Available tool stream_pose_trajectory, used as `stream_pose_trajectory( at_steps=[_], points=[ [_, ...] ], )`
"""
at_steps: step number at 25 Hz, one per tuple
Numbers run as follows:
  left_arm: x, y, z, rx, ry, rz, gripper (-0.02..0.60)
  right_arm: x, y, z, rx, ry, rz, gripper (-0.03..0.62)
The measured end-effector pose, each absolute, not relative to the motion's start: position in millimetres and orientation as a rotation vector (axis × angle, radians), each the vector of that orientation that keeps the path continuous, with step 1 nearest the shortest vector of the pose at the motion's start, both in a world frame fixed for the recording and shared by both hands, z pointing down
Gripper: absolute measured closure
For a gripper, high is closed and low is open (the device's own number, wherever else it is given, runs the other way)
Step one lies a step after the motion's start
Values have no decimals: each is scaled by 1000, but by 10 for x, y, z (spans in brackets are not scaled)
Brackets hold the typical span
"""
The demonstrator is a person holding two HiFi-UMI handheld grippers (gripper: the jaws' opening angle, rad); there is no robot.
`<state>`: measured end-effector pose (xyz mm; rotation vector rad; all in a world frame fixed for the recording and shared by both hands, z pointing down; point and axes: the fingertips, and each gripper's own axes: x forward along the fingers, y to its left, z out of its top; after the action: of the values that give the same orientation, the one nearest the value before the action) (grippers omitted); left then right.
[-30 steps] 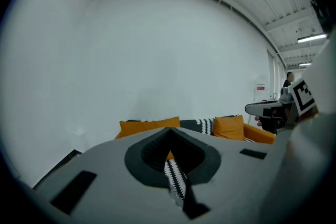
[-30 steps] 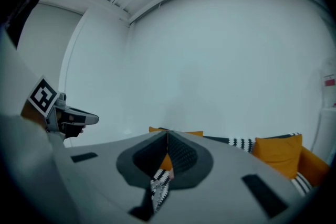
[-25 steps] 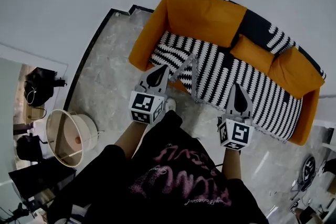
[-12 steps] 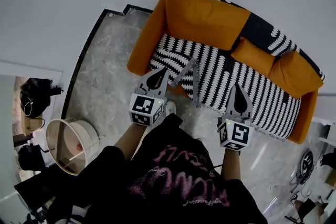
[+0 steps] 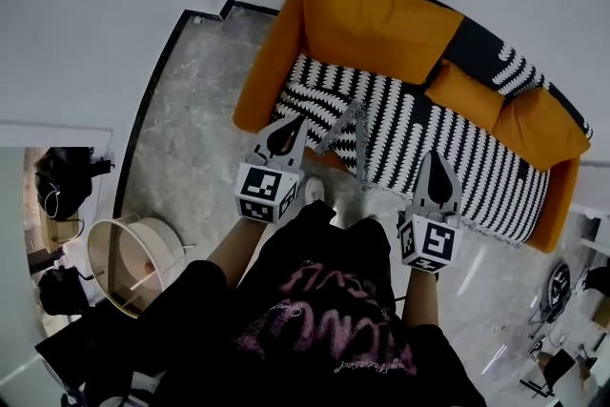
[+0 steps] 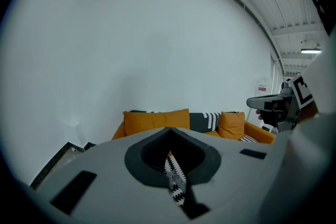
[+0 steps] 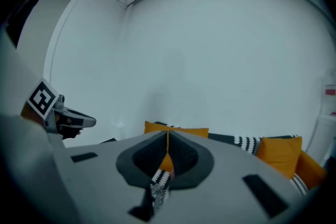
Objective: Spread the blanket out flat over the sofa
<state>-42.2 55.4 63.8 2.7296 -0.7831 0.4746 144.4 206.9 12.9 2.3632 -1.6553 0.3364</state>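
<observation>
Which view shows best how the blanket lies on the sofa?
The head view: the blanket covers the sofa seat, front edge pinched by the left gripper and right gripper. Each gripper view shows only a striped strip between its shut jaws.

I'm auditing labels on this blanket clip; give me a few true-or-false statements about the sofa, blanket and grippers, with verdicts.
1. The left gripper is shut on the blanket. True.
2. The right gripper is open and empty. False: it is shut on the blanket's edge.
3. The blanket is plain orange. False: it is black-and-white striped; the sofa is orange.
4. The blanket lies over the sofa's seat. True.
5. The sofa has no cushions. False: an orange cushion leans against its back.
</observation>
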Motion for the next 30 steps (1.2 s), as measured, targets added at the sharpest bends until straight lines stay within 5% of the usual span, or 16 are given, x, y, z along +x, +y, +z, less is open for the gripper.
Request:
stream_pose_trajectory(
  at_steps=[30],
  points=[
    [37,933,942,2647,-923,611,572,2177,2085,511,2196,-1839,413,572]
  ],
)
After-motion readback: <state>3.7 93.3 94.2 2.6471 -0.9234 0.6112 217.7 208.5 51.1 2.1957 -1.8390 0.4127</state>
